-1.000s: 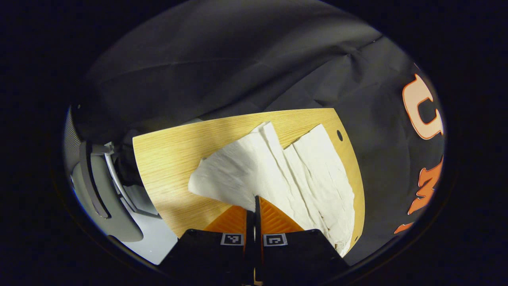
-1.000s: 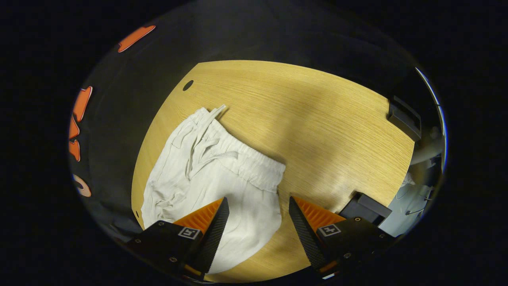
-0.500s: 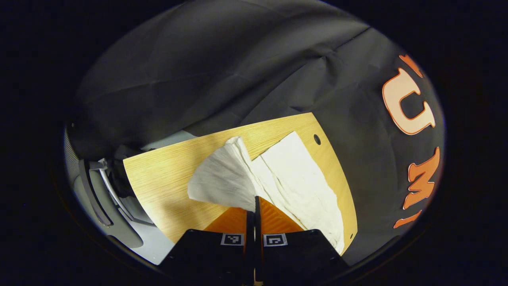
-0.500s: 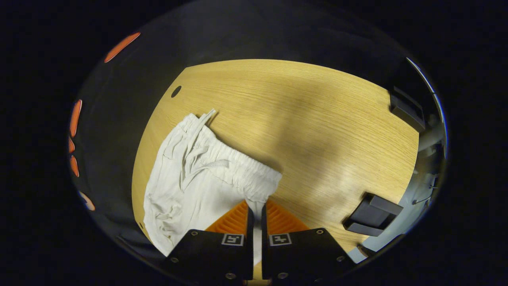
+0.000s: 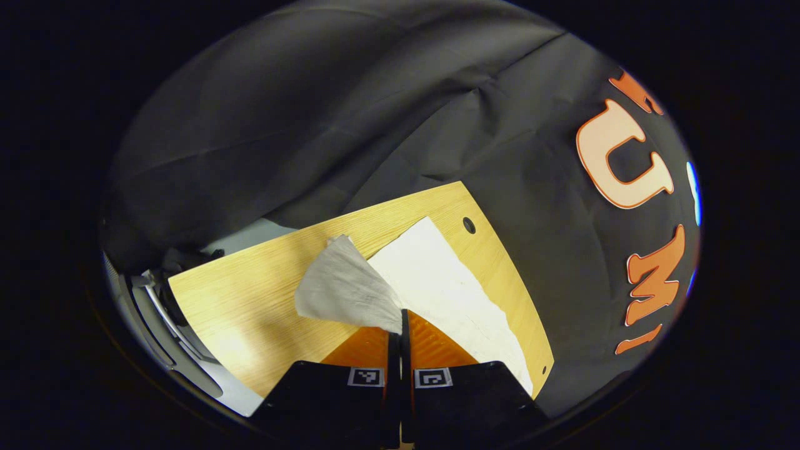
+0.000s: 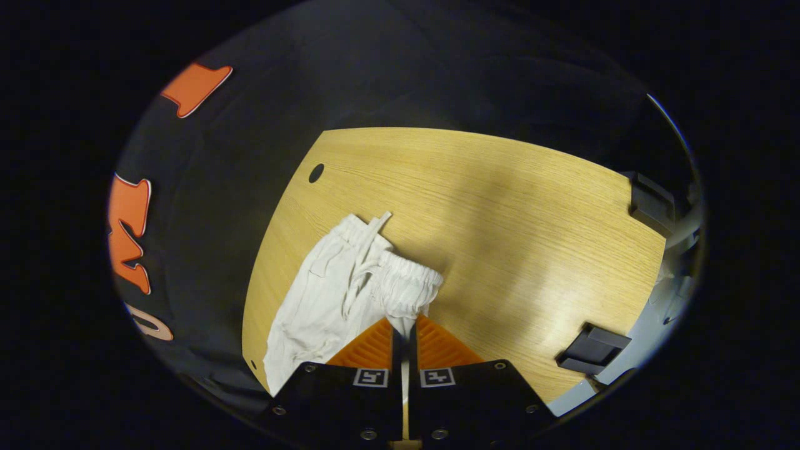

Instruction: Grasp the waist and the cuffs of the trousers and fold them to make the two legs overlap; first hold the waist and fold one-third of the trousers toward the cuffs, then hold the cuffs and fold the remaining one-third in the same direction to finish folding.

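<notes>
Trousers (image 5: 437, 281) lie on the desk (image 6: 500, 206), the left gripper (image 5: 400, 322) pinching a raised cuff and the right gripper (image 6: 405, 325) pinching the waist (image 6: 406, 284), and either thin hold could slip mid-fold, leaving the legs misaligned.

Left gripper (image 5: 400, 322): two wedge-shaped ribbed fingers on a black blocky body, a small square black-and-white marker tag on each half. Right gripper (image 6: 404, 328): same build, same tags, plus round screw heads along the body's edges, four or so, hard to count.
</notes>
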A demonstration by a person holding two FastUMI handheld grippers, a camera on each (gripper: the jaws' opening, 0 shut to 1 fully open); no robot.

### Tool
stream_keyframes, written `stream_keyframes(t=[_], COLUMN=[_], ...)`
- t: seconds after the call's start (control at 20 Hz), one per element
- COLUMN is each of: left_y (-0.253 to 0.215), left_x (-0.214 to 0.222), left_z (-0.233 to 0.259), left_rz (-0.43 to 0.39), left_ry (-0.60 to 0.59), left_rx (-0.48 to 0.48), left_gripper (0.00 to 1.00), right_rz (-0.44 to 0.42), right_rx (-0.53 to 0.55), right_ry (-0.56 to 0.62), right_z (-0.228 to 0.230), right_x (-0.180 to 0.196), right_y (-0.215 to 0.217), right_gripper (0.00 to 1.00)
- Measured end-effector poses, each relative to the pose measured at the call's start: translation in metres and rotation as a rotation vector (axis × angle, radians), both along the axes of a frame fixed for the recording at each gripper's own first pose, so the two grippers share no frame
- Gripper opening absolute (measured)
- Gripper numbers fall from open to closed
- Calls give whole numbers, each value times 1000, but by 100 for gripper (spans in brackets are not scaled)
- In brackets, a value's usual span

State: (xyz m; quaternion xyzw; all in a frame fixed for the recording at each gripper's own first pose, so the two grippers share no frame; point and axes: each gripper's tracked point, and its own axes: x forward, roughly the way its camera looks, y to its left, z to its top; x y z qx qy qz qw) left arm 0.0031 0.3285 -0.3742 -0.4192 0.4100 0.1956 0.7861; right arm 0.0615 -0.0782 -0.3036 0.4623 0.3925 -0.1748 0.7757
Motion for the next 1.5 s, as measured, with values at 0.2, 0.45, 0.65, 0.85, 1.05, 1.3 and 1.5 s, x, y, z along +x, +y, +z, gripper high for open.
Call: stream_keyframes(t=[0.2, 0.45, 0.65, 0.85, 1.05, 1.3, 1.5], left_y=[-2, 3, 4, -1, -7, -6, -1], left_x=[31, 68, 113, 145, 167, 176, 192], left_z=[2, -5, -18, -41, -62, -80, -74], left_rz=[-55, -113, -169, -200, -223, -195, -188], left_ry=[-18, -27, -43, -20, 2, 37, 12], left_rx=[6, -5, -8, -34, -51, -28, 12], left_gripper=[4, 5, 4, 4, 5, 4, 7], right_rz=[-3, -17, -34, -63, -113, -114, -61], right_rx=[-2, 14, 6, 4, 37, 96, 146], right_ry=[-30, -30, -34, -28, -25, -52, -130], right_z=[24, 48, 65, 71, 69, 60, 66], right_x=[17, 45, 74, 102, 135, 165, 176], right_y=[-1, 9, 17, 25, 30, 37, 45], right_gripper=[4, 5, 4, 4, 4, 5, 7])
